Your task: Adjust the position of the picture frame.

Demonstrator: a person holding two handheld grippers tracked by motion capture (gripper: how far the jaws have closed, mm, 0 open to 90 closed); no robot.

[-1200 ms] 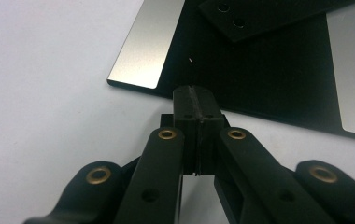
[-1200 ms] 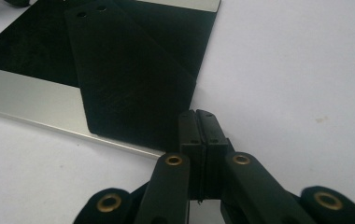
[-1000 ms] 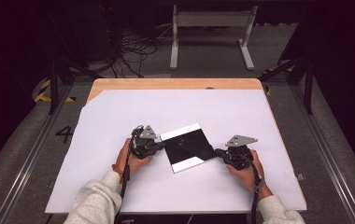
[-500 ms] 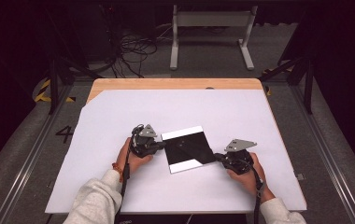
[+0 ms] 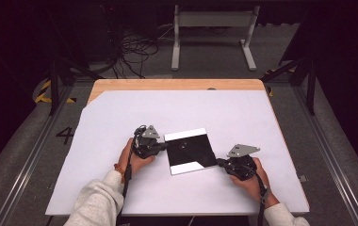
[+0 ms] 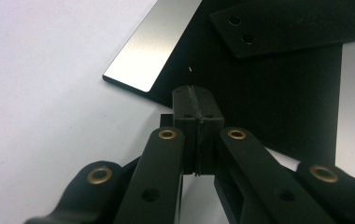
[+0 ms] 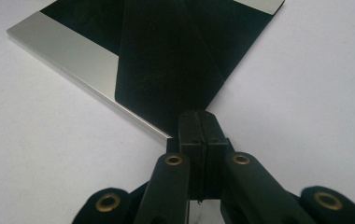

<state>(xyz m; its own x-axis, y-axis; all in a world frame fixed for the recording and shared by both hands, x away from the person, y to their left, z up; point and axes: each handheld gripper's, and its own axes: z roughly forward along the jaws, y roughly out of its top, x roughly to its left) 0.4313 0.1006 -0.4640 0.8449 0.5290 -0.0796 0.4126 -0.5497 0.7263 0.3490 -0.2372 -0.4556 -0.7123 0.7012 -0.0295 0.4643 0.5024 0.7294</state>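
A flat square plate (image 5: 189, 150) lies near the middle of the white table top; it is glossy black with pale silvery bands along two sides. My left gripper (image 5: 164, 146) is shut, its tips resting at the plate's left edge. In the left gripper view the closed jaws (image 6: 195, 93) sit just over the dark plate (image 6: 269, 93) beside a silvery band. My right gripper (image 5: 219, 162) is shut too, with its tips against the plate's near right corner. The right gripper view shows the closed tips (image 7: 199, 116) meeting that corner of the plate (image 7: 166, 60).
A white sheet (image 5: 120, 113) covers the table, with a strip of bare wood (image 5: 177, 84) along the far edge. Beyond it are a dark floor with cables (image 5: 134, 52) and a grey metal stand (image 5: 212, 19). Rails run along both sides.
The right gripper has shifted slightly toward the near edge and the plate has turned a little. The left gripper has stayed put.
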